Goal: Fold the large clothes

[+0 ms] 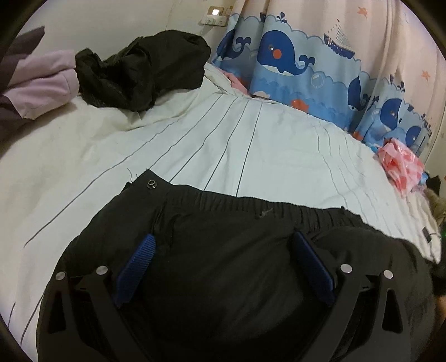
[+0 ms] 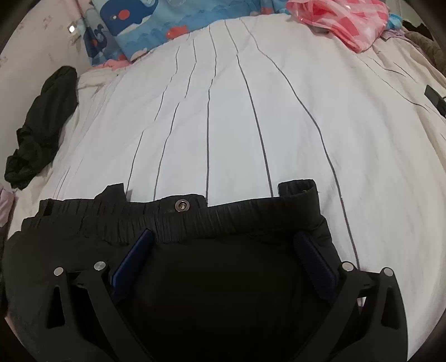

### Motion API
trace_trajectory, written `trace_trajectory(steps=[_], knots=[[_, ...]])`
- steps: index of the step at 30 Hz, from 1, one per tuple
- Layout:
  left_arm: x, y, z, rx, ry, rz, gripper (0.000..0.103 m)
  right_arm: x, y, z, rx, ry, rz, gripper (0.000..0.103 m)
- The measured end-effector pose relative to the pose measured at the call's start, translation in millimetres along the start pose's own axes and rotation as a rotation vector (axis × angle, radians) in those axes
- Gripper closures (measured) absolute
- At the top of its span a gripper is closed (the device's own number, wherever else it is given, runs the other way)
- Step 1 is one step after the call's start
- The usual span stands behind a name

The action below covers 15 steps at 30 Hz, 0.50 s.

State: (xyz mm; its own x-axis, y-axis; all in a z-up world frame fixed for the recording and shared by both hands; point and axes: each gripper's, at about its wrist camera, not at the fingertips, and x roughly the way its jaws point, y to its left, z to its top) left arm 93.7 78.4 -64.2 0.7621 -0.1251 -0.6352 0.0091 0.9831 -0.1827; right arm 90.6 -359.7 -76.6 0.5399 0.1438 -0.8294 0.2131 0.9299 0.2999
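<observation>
left claw (image 1: 223, 245) spread wide, holding nothing, low over black trousers (image 1: 223, 278) | right claw (image 2: 223, 242) likewise wide, empty, at the elastic waistband with its snap (image 2: 182, 206) | trousers at 6 o'clock on striped bed cover (image 2: 223, 111) | crumpled black garment (image 1: 139, 72) at 10 | pink bag (image 2: 343, 19) at 1 | whale curtain (image 1: 292, 61) at 12

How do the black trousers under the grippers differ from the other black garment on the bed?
The trousers lie spread flat, waistband and snap showing; the black garment is crumpled in a heap. The trousers lie near the cameras, the heap far off by the wall. Both are black and rest on the striped white bedcover.
</observation>
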Motion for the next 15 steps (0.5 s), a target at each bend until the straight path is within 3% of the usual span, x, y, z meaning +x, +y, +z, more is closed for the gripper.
trace_trajectory(steps=[2,6,8,10,15], knots=[[1,-3,0,0.007,-0.003,0.006,0.008,-20,12,2,-0.006,-0.075,0.000,0.006],[1,-2,0,0.005,-0.006,0.003,0.008,-56,48,2,-0.084,-0.212,0.095,0.006],[0,-2,-1,0.005,-0.007,0.002,0.008,-46,71,-3,-0.191,-0.173,0.077,0.006],[-1,0,0,-0.008,-0.008,-0.010,0.008,-9,84,-14,-0.281,-0.045,0.006,0.006],[1,2,-2,-0.021,-0.002,-0.026,0.007,11,68,-14,-0.236,-0.010,0.015,0.006]])
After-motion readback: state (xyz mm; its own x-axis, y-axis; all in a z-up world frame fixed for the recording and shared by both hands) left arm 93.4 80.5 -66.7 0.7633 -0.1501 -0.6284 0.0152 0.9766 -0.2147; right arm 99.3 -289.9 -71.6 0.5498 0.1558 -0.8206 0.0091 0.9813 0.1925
